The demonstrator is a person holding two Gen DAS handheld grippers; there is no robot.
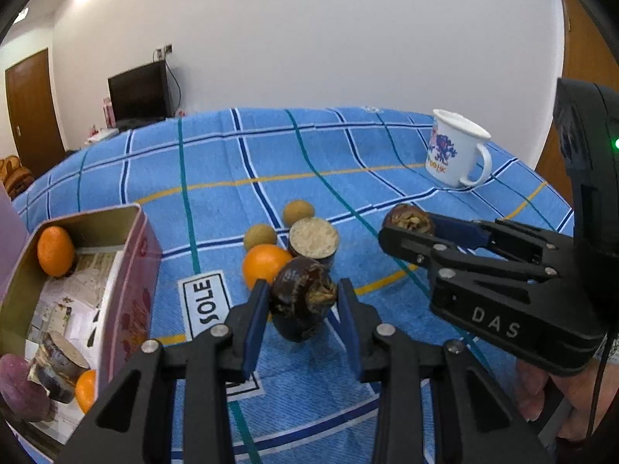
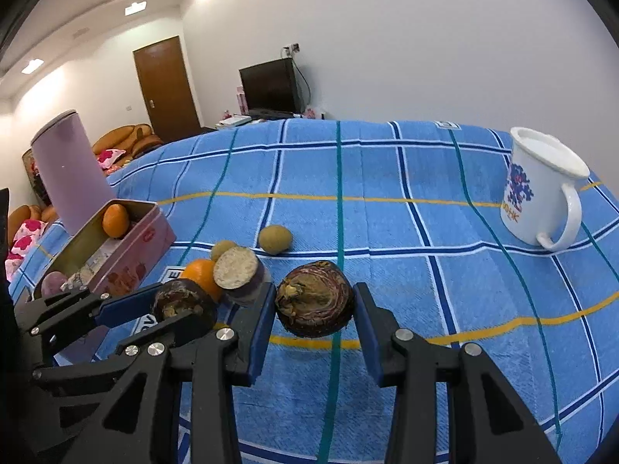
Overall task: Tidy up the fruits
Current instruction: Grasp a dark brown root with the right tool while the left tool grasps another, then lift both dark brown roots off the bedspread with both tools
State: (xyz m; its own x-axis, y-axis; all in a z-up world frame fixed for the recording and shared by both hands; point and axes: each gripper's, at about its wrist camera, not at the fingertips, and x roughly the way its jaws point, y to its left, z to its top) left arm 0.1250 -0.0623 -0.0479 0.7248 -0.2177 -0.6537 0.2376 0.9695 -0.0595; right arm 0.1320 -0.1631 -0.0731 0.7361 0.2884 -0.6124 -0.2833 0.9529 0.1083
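Left gripper (image 1: 303, 309) straddles a dark mangosteen (image 1: 301, 301) with its blue pads (image 1: 255, 324) on either side; the near pad seems to touch the rind while the far one shows a sliver of gap, so I cannot tell if it is truly pinching. In this left wrist view the pink tin (image 1: 116, 270) serves as landmark: the fruit sits just beside the tin's open side, with an orange (image 1: 265, 265), a cut fruit half (image 1: 313, 241) and two small tan longans (image 1: 260, 236) clustered slightly farther from the tin. Inside the tin lie another orange (image 1: 55, 250) and more pieces. Farther from the tin still, the right gripper (image 1: 406, 228) reaches in from the side, nearly level, carrying a second mangosteen (image 1: 408, 220).

From the right wrist view, the right gripper (image 2: 314, 309) brackets that second mangosteen (image 2: 315, 297); slim gaps show beside both pads, so contact is uncertain here too. The fruit lies well apart from the tin (image 2: 127, 255), with the left gripper (image 2: 182, 309) and its mangosteen (image 2: 183, 305) between. A white mug (image 2: 541, 197) stands far off across the blue checked cloth (image 2: 387, 232).

To do this step well, I judge each gripper should close squarely on the round rind's widest part, lift clear of the neighbouring orange, and carry over the tin's rim before releasing, one hand at a time to avoid crowding.
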